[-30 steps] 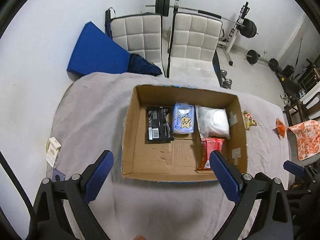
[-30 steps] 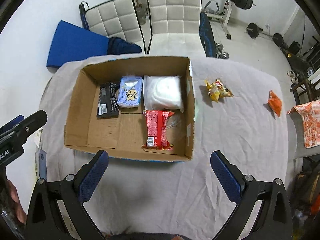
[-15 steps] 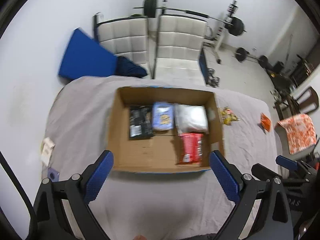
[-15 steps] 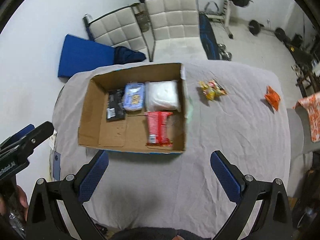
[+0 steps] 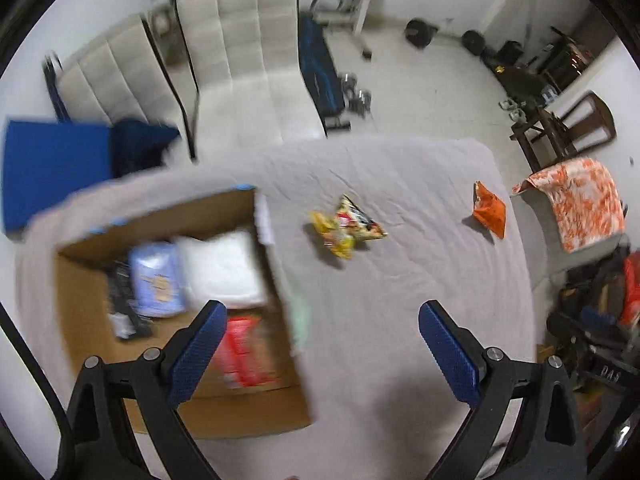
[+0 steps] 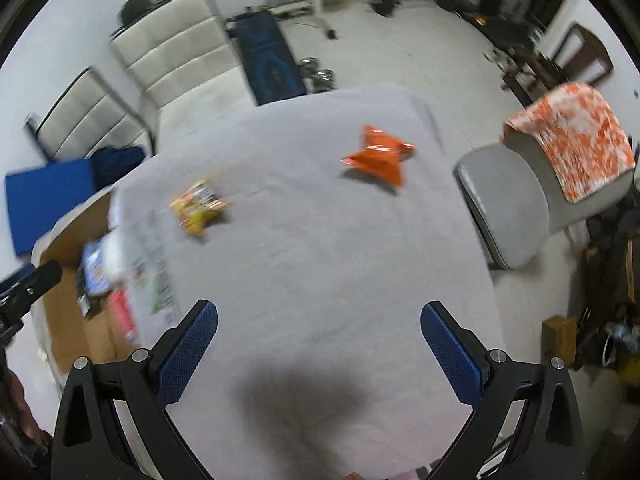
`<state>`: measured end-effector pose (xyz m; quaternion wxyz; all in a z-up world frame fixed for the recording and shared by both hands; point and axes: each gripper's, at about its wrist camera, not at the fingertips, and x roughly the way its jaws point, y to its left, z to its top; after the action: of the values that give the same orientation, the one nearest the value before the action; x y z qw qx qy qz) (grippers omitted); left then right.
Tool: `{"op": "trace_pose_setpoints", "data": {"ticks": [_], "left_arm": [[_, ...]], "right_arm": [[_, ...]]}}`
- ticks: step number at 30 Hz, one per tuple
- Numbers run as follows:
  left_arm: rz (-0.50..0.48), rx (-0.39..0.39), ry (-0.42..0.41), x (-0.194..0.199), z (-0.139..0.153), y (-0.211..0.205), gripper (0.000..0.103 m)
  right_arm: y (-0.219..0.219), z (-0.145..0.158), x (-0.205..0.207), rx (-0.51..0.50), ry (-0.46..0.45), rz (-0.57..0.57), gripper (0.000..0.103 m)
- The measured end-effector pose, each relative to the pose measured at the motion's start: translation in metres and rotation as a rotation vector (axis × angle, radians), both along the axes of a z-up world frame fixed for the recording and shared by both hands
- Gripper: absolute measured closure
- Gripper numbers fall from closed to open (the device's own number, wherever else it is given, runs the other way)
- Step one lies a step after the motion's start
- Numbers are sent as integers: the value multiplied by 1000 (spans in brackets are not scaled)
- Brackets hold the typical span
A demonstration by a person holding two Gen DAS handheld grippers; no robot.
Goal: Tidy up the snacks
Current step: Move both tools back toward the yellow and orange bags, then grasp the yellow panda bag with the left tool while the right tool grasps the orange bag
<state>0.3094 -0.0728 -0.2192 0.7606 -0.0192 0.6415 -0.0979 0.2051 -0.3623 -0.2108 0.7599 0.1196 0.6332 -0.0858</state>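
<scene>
A cardboard box [image 5: 80, 360] sits on the grey-covered table [image 5: 380, 320] and holds a black packet, a blue-white packet [image 5: 158, 280], a white bag [image 5: 222, 272] and a red packet [image 5: 244, 352]. On the cloth lie a yellow snack bag [image 5: 346, 226] [image 6: 198, 204] and an orange snack bag [image 5: 489, 210] [image 6: 378, 158]. My left gripper [image 5: 320, 344] hangs open above the box's right edge, holding nothing. My right gripper [image 6: 318, 344] is open over bare cloth, nearer than both loose bags. The box [image 6: 72, 312] shows at the left edge of the right wrist view.
Two white padded chairs [image 5: 240, 60] stand behind the table, with a blue mat [image 5: 52, 168] to the left. A grey chair [image 6: 504, 204] with an orange patterned cloth [image 6: 576, 140] is at the table's right. Weights and gym gear lie on the floor beyond.
Both grippers have swung to the right, away from the box and toward the loose snack bags. The box has slid to the left side of both views. Both stay open.
</scene>
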Motion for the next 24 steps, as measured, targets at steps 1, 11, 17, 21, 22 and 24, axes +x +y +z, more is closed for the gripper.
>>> {"op": "trace_pose_setpoints", "data": {"ticks": [1,11,17,21,22,24], "left_arm": [[20,-22,30,9,-10,-4,5],[117,-48,202,73,-100,-59,7],[204,-15,262,97,-142,-58,15],[242,-6,308,110,-161,-58,15],[246,4,323,113,-167,-59,15],[242,39,344,118,-175,-60,15]], "right_arm": [[-14,-8,6,8,8,-17,0],[-106,-90,110,96,87,-23,0],[-137,-153,172,139,192,-76,0],[-152,-189,197,182,249,-124,1],[-153,-195,200,190,261,-128,3],[-153,-209,206,200,292,-131,10]]}}
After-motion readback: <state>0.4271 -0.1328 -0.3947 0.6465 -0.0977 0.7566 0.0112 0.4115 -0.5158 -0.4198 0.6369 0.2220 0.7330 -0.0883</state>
